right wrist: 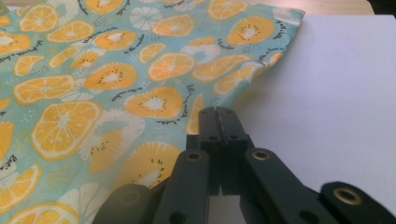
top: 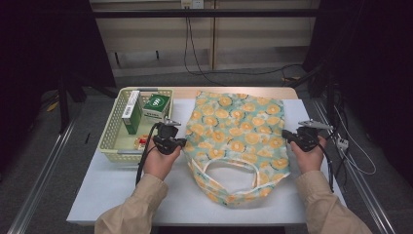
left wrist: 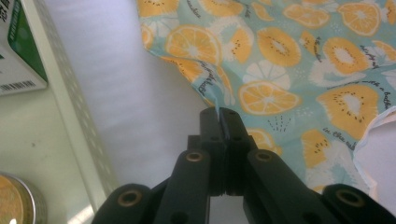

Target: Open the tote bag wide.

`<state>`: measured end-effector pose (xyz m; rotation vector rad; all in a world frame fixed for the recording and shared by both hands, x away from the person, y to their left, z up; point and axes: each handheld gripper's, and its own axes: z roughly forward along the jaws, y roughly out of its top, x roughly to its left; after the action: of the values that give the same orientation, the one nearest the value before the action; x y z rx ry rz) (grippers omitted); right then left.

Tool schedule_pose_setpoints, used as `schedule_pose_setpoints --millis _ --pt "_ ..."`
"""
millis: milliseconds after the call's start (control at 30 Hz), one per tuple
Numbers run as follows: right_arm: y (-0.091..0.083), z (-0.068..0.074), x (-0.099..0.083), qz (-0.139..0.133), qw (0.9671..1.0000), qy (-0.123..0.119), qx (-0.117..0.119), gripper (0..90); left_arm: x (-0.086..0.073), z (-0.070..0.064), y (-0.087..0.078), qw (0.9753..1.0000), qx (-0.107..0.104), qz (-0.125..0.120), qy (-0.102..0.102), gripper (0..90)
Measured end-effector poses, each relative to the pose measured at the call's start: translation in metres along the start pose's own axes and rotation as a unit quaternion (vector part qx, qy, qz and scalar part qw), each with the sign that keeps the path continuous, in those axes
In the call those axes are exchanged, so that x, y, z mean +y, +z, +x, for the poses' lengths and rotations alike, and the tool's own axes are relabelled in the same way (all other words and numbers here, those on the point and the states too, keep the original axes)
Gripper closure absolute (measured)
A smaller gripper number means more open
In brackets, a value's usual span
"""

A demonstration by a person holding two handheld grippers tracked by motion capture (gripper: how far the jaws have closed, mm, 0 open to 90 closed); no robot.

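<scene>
While 2 hand-held grippers (left, right) pinch bag edges.

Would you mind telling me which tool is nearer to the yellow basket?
Left. The left tool sits right beside the yellow basket, pinching the fruit-print bag at its near edge. The right tool grips the bag's opposite edge, far across the table.

It looks like a recording lab: a white desk between metal floor rails, dark curtains around, loose cables on the grey floor.
</scene>
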<state>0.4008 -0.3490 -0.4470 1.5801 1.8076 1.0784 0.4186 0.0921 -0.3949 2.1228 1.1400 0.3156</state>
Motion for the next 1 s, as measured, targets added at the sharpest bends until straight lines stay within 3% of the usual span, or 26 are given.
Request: schedule_pose_setpoints --millis 133,200,233,267,333,367,400,500,533,567,600,633,667,700,733,767,800,833,933,967,1000 --pt "0.005 0.004 0.007 0.003 0.9998 -0.017 0.004 88.6 0.003 0.006 0.004 1.0 -0.001 -0.005 -0.008 89.6" --pt "0.004 0.004 0.006 0.007 0.9999 -0.012 0.006 84.6 0.003 0.007 0.004 0.9998 -0.006 -0.011 -0.014 88.8" --pt "0.002 0.006 0.005 0.014 0.9996 -0.012 0.023 68.2 0.002 0.008 0.004 0.9998 -0.011 -0.011 -0.015 79.4" --pt "-0.002 0.008 0.005 0.012 0.9994 -0.022 0.025 59.5 0.002 0.007 0.002 0.9995 -0.024 -0.009 -0.02 70.6" --pt "-0.012 0.015 0.008 0.006 0.9982 -0.052 0.03 55.0 0.001 0.005 -0.001 0.9997 -0.018 -0.013 -0.013 56.8" --pt "-0.012 0.015 0.008 0.006 0.9982 -0.052 0.03 55.0 0.001 0.002 -0.004 0.9996 -0.011 -0.024 -0.007 56.8" --pt "-0.025 0.023 0.01 -0.002 0.9964 -0.07 0.047 46.7 0.001 0.0 -0.007 0.9993 -0.008 -0.037 -0.002 40.7" --pt "-0.042 0.042 0.011 0.002 0.9928 -0.091 0.077 42.3 -0.002 -0.005 -0.018 0.9975 -0.048 -0.051 -0.007 34.1" --pt "-0.047 0.049 0.01 0.0 0.991 -0.095 0.093 41.2 -0.003 -0.008 -0.021 0.9974 -0.051 -0.051 -0.004 32.8" --pt "-0.047 0.049 0.01 0.0 0.991 -0.095 0.093 41.2 -0.005 -0.01 -0.024 0.9972 -0.054 -0.051 0.003 32.8" --pt "-0.052 0.056 0.008 0.001 0.9892 -0.098 0.109 40.2 -0.007 -0.012 -0.027 0.9962 -0.063 -0.06 0.005 27.1" --pt "-0.06 0.071 0.004 0.007 0.9852 -0.108 0.133 38.7 -0.01 -0.013 -0.03 0.995 -0.073 -0.067 0.007 26.7" --pt "-0.06 0.071 0.004 0.007 0.9852 -0.108 0.133 38.7 -0.013 -0.013 -0.033 0.9946 -0.076 -0.07 0.008 26.7" --pt "-0.065 0.086 -0.001 0.015 0.9802 -0.118 0.158 37.7 -0.017 -0.014 -0.035 0.9936 -0.082 -0.077 0.009 21.9" --pt "-0.065 0.086 -0.001 0.015 0.9802 -0.118 0.158 37.7 -0.02 -0.015 -0.037 0.9925 -0.088 -0.083 0.013 21.9" --pt "-0.067 0.093 -0.003 0.019 0.9777 -0.127 0.166 37.7 -0.023 -0.015 -0.039 0.9925 -0.089 -0.081 0.017 20.4" --pt "-0.069 0.106 -0.009 0.027 0.9724 -0.139 0.186 36.7 -0.027 -0.016 -0.041 0.9917 -0.093 -0.087 0.019 19.1" --pt "-0.069 0.106 -0.009 0.027 0.9724 -0.139 0.186 36.7 -0.03 -0.016 -0.042 0.9909 -0.097 -0.089 0.027 19.1" --pt "-0.07 0.123 -0.016 0.035 0.9651 -0.154 0.209 37.0 -0.04 -0.016 -0.047 0.9895 -0.106 -0.09 0.037 17.3" --pt "-0.07 0.133 -0.021 0.038 0.9608 -0.162 0.222 37.4 -0.044 -0.017 -0.047 0.9892 -0.11 -0.09 0.035 17.2" --pt "-0.07 0.133 -0.021 0.038 0.9608 -0.162 0.222 37.4 -0.047 -0.017 -0.048 0.9892 -0.11 -0.089 0.037 17.2"
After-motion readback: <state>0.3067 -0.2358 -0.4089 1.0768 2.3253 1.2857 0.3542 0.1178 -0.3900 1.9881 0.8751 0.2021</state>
